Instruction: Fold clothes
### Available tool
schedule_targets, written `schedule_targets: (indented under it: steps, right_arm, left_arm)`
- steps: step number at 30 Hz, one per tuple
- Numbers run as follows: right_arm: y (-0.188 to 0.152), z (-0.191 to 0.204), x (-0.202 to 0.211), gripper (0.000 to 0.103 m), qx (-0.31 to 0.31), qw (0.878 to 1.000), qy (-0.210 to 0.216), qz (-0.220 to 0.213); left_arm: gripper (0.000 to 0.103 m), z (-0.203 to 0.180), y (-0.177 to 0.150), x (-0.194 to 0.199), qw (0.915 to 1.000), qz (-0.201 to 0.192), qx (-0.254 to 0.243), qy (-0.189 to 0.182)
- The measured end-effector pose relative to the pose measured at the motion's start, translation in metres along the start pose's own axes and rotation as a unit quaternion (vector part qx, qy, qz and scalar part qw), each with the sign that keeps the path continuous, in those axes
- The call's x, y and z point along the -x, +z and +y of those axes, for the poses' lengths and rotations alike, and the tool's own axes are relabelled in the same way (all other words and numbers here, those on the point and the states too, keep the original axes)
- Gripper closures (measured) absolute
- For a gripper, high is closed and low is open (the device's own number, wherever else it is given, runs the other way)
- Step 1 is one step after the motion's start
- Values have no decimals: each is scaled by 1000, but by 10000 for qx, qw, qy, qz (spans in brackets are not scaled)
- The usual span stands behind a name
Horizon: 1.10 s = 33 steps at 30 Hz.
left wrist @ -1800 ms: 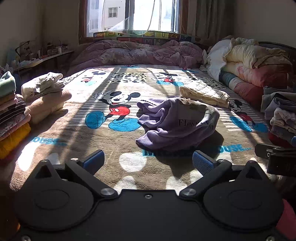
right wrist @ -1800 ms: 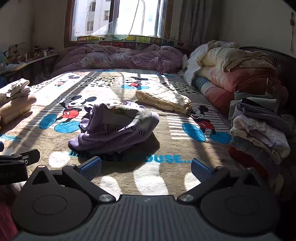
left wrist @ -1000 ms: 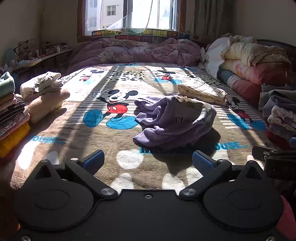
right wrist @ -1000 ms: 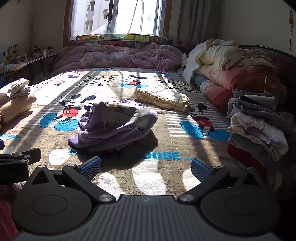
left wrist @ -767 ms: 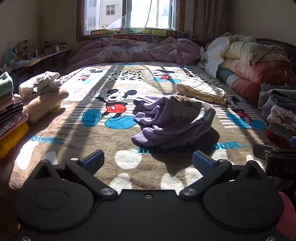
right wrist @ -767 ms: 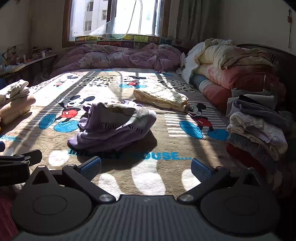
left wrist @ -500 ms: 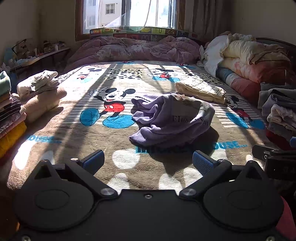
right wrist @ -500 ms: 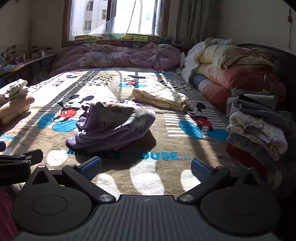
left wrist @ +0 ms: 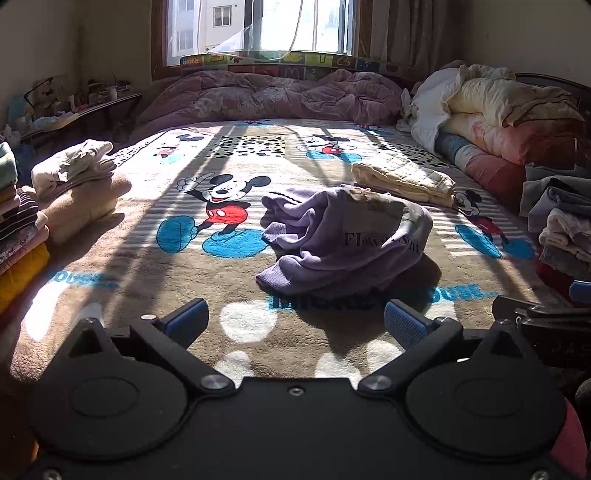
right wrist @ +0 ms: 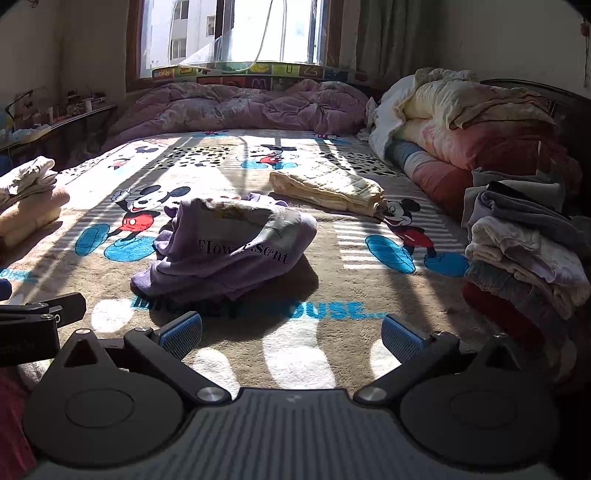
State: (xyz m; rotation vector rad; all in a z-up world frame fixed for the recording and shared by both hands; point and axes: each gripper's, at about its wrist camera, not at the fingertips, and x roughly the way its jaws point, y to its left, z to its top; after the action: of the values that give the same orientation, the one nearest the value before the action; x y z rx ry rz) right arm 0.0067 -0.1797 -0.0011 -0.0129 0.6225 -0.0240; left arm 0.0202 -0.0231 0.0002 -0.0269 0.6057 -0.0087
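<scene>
**Lilac sweatshirt lying crumpled on the cartoon blanket, both claws spread and empty**

Lilac fabric is sitting in a loose heap near the middle of the bed: a purple sweatshirt (left wrist: 343, 240) bunched up on itself, with a pale printed panel facing the cameras and dark lettering running across it. It is resting on a brown fleece blanket (left wrist: 122, 266) printed with cartoon mice, and sunlight from the window (left wrist: 258, 26) is falling in stripes across both.

The left gripper (left wrist: 295, 325) is hovering low over the near edge of the blanket, its blue-padded fingers (left wrist: 186, 323) standing wide apart with nothing between them. The sweatshirt is lying ahead of it, apart from the pads. The right gripper (right wrist: 291, 334) is sitting in the same way, its fingers spread and gripping nothing, with the sweatshirt ahead and slightly to its left. Each gripper's black body is showing at the edge of the other's view.

Beyond the sweatshirt, a folded cream quilted piece (right wrist: 327, 190) is lying flat on the blanket. A stack of folded clothes (left wrist: 70, 192) is standing along the left edge of the bed, and another pile of folded garments (right wrist: 524, 236) is standing along the right edge. Rolled pink and cream quilts (right wrist: 469, 125) are piling up behind that, and a mauve duvet (left wrist: 266, 98) is lying rumpled across the far end under the window.
</scene>
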Motion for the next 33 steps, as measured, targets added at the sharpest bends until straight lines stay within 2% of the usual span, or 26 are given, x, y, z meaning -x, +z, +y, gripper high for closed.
schedule_targets:
  steps: [9, 17, 22, 25, 29, 33]
  right_arm:
    - [3, -6, -20, 1, -111, 9998, 101, 103]
    - [0, -10, -54, 1, -317, 9988, 238, 285]
    - [-4, -23, -90, 1, -952, 9910, 875, 353]
    - [-4, -30, -115, 1, -1288, 9814, 1402, 239]
    - [7, -40, -146, 1, -1683, 9739, 1515, -182]
    - [24, -57, -181, 1, -1901, 9677, 1581, -484]
  left_arm:
    - [0, -7, 1, -19, 9999, 128, -70, 29]
    - [0, 1, -7, -60, 9984, 546, 155, -40]
    - [0, 17, -10, -91, 9937, 805, 675, -382]
    - [0, 27, -6, -109, 9904, 839, 948, -563]
    - [0, 34, 7, -134, 9905, 778, 1004, -526]
    - [0, 43, 26, -163, 9833, 1000, 1297, -794]
